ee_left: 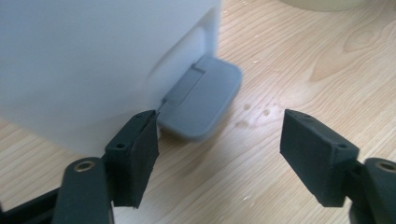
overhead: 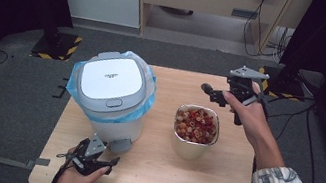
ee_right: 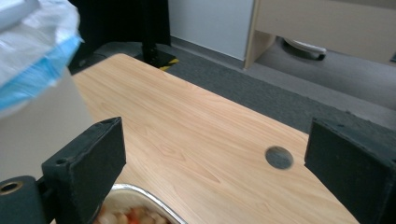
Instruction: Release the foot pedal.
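Left gripper [ee_left: 217, 154] near bin pedal [ee_left: 201, 105]

The high view looks forward and down from the person's side, taking in the whole wooden table [overhead: 157, 171], the grey floor around it and furniture beyond. The left gripper view sits low and very near the base of the white pedal bin [ee_left: 93, 60], facing its grey foot pedal [ee_left: 201, 105] across the tabletop. The right gripper view looks from higher up, over the rim of the metal container [ee_right: 140, 198] toward the table's far edge and floor. All 3 views share the tabletop; bin and container also appear from above.
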Demonstrator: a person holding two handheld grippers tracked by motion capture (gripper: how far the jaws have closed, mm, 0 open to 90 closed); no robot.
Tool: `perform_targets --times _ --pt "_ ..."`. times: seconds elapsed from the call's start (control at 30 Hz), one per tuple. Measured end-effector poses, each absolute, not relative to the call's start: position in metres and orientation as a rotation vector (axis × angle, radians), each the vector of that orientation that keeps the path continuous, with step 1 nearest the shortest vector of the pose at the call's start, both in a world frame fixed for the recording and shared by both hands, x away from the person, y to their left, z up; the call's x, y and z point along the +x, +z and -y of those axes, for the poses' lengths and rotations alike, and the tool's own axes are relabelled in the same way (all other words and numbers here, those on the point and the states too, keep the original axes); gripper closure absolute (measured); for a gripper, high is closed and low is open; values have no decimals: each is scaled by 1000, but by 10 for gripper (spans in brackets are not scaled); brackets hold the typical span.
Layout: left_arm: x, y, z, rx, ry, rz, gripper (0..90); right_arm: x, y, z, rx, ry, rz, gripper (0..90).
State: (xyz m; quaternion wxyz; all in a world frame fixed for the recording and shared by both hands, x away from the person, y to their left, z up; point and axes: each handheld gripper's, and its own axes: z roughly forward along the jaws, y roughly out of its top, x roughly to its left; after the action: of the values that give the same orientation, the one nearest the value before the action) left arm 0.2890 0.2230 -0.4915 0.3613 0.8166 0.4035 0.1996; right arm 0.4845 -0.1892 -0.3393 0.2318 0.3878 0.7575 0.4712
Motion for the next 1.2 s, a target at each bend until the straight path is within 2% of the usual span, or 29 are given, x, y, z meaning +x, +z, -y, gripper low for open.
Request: perform_targets --times 0.3,0.63,1.2 --pt "292 -494 -250 2053 521 -1121 190 471 -361 221 1102 1259 -2042 65" --pt "297 -498 -286 1994 555 -1235 113 450 -404 257 1150 1187 -2028 66" --pt "325 -515 -300 2012 593 -1360 105 421 -492 293 1367 1055 -2074 71"
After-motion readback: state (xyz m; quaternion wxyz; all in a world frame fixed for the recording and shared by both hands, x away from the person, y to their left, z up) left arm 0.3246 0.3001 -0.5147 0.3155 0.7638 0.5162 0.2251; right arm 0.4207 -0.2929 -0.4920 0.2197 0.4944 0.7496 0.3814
